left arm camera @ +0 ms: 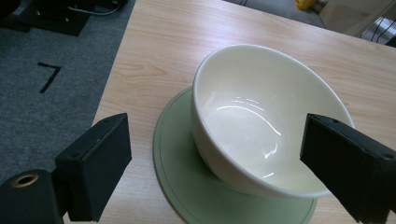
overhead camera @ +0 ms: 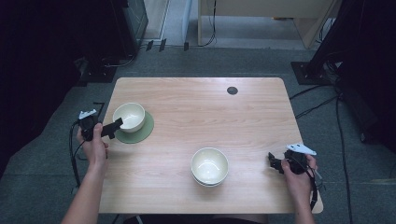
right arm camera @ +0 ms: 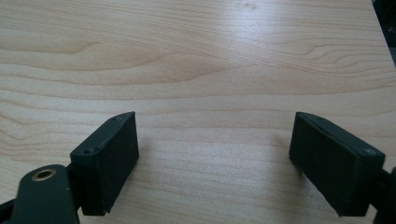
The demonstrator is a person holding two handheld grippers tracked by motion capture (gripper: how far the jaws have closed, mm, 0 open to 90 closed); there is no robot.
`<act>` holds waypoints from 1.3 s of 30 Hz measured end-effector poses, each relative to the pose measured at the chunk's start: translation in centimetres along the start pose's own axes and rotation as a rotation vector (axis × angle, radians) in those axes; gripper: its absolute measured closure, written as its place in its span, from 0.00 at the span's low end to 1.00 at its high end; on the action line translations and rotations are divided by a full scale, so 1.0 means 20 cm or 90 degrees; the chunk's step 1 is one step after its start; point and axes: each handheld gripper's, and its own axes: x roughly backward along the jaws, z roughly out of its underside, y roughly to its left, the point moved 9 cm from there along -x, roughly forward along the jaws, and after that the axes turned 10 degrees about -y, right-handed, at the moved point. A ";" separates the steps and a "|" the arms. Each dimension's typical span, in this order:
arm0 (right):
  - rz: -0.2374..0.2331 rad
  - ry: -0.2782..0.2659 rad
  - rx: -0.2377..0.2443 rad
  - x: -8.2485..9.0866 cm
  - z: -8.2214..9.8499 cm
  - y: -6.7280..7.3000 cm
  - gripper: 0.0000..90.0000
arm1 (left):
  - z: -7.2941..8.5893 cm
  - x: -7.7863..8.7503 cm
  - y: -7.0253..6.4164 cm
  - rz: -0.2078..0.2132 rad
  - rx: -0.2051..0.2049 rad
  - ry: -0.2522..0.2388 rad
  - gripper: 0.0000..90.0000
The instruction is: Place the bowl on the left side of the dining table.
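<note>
At the left of the frame, the left gripper (overhead camera: pixel 113 127) is hovering with jaws spread wide around the near rim of the cream bowl (overhead camera: pixel 129 116) sitting on the green coaster (overhead camera: pixel 142 132), while the right gripper (overhead camera: pixel 275 162) is idling open, well apart.

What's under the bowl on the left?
A round green mat lies under the bowl, on the table. The mat's middle is hidden by the bowl.

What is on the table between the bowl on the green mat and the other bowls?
Nothing. In the high view, only bare wooden table lies between the bowl on the green mat and the stacked bowls nearer the person.
</note>
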 end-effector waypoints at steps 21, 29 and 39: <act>0.000 0.000 -0.001 0.00 0.00 0.00 0.17 | 0.14 0.16 0.00 0.005 -0.020 -0.029 0.09; 0.000 0.000 0.000 0.00 0.00 0.00 0.17 | 0.23 0.18 0.01 0.007 -0.018 -0.021 0.09; 0.000 0.000 0.000 0.00 0.00 0.00 0.17 | 0.32 0.21 0.05 0.003 -0.018 -0.007 0.09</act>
